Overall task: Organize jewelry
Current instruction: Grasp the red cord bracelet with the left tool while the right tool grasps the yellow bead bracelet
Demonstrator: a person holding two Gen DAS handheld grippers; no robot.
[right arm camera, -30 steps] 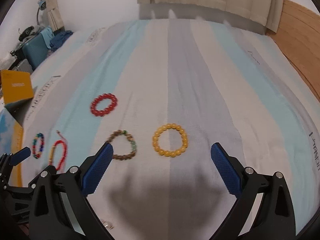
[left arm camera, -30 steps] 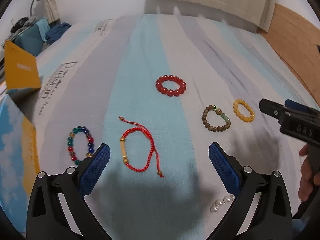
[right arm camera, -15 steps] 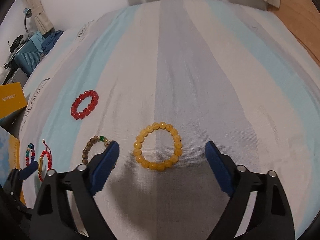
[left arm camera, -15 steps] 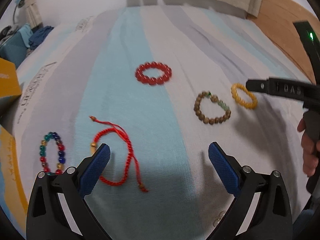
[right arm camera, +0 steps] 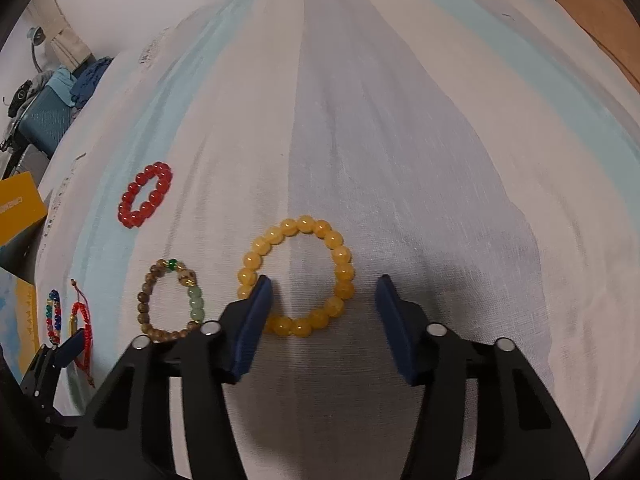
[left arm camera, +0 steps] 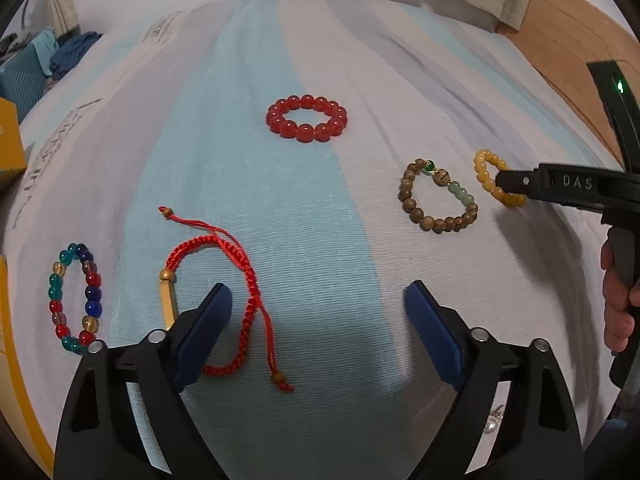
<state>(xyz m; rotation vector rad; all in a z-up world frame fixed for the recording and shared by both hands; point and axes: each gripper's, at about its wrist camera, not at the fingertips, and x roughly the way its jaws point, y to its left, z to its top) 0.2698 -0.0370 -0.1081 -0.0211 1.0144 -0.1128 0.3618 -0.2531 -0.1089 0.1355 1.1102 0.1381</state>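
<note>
Several bracelets lie on a striped bedsheet. My right gripper (right arm camera: 324,296) is open, low over the yellow bead bracelet (right arm camera: 298,276), its left finger over the ring's near-left edge. The brown-and-green bead bracelet (right arm camera: 170,300) lies to its left, the red bead bracelet (right arm camera: 145,194) farther back. My left gripper (left arm camera: 318,312) is open, its left finger over the red cord bracelet (left arm camera: 224,296). The multicoloured bead bracelet (left arm camera: 76,298) lies left of it. In the left wrist view the right gripper (left arm camera: 520,184) covers part of the yellow bracelet (left arm camera: 486,178).
A yellow box (left arm camera: 8,140) and a blue-and-yellow box edge (left arm camera: 12,380) sit at the left. Small pearl pieces (left arm camera: 492,420) lie near my left gripper's right finger. A wooden headboard (left arm camera: 572,64) stands at the right. Blue bags (right arm camera: 52,108) are at the far left.
Both grippers moved forward and lower. The right gripper now reaches the yellow bracelet and its jaws have narrowed a little. The left gripper now overlaps the red cord bracelet.
</note>
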